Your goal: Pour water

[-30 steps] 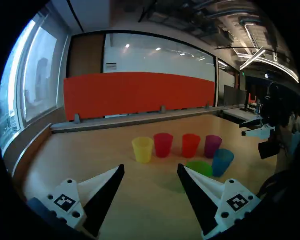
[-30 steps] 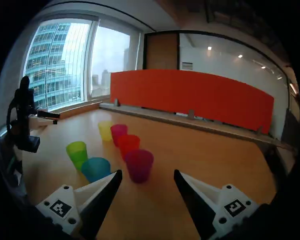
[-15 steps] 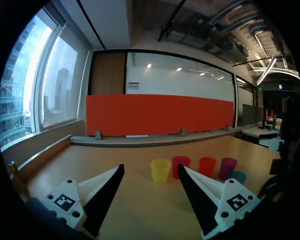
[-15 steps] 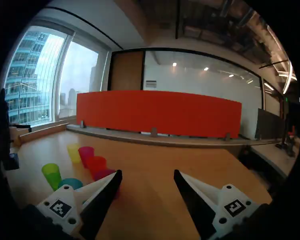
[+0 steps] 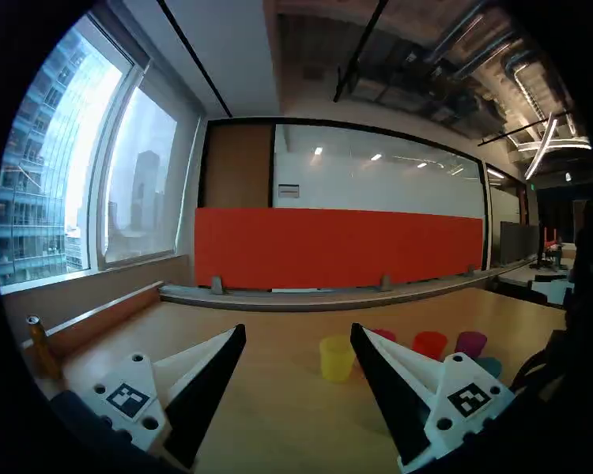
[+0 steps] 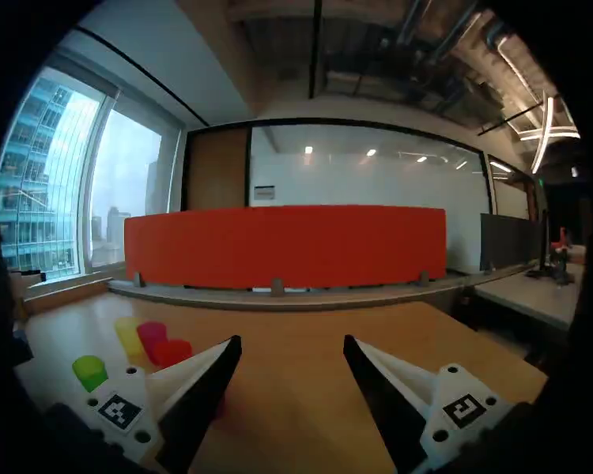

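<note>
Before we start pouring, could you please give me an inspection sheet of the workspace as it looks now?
Surface: wooden table, with cups standing on it.
Job's things: yellow cup, pink cup, red cup, purple cup, teal cup and green cup, all upright; contents cannot be told.
Clutter: amber stick-like item at the table's edge.
Grippers: left tool open, empty; right tool open, empty.
Cables: nothing seen.
Surroundings: orange partition, windows.
</note>
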